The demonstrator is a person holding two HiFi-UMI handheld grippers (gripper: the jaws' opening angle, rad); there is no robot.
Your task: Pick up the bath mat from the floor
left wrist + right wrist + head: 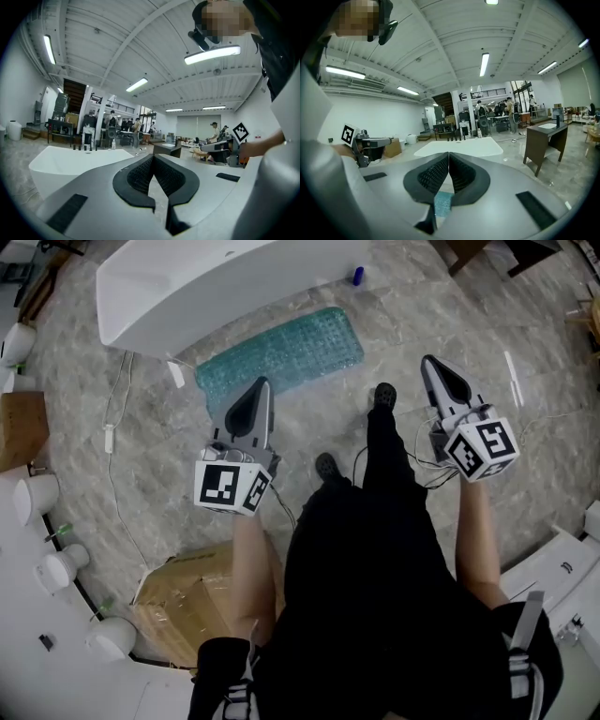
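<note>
Mat [281,357] flat beside bathtub [234,296]

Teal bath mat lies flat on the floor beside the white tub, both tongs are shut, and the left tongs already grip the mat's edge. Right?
Not the grip. The left tongs are shut on nothing: the left gripper view shows them closed on air, aimed across the room. The bath mat does lie flat beside the tub, and the right tongs are shut too.

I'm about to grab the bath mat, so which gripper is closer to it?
Left. The left gripper hangs over the near edge of the bath mat; the right gripper is off to its right, over the floor.
</note>
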